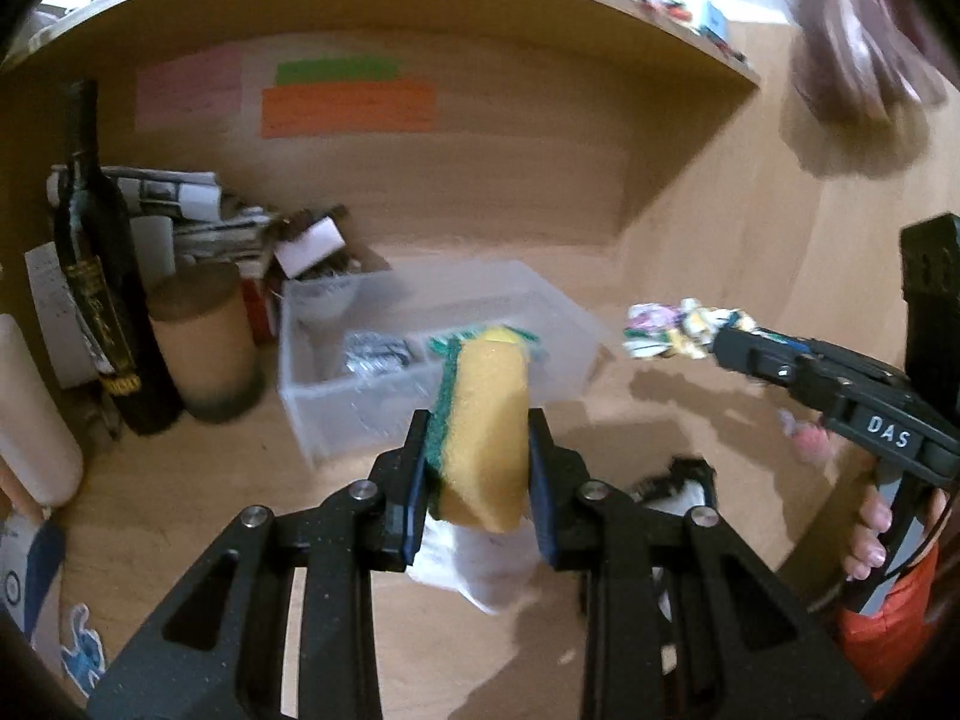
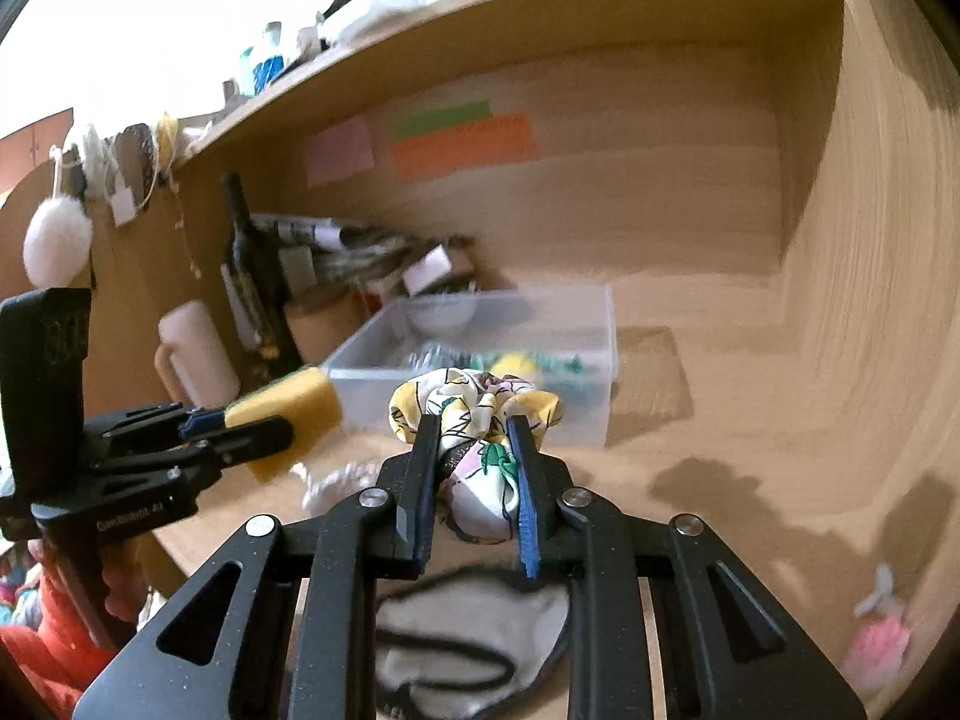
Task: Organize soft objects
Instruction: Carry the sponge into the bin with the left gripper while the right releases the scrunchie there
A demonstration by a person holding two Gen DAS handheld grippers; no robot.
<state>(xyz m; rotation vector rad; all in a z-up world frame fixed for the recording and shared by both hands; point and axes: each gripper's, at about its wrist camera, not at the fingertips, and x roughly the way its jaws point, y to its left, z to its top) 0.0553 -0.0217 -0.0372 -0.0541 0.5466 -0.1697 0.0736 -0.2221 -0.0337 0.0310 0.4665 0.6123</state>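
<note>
The sponge (image 1: 485,429) is squeezed between the left gripper (image 1: 480,480) fingers, near the clear box (image 1: 336,414). The scrunchie (image 2: 480,420) is pinched by the right gripper (image 2: 474,480). Both look light and squashy, best held mid-body.

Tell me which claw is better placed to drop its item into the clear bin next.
Probably the left claw: its sponge points straight at the clear bin. The right claw, holding the scrunchie, looks off to the bin's side.

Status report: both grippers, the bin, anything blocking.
Left gripper shut on sponge. Right gripper shut on scrunchie. Both short of the clear bin, which already holds items. Nothing in the way.
</note>
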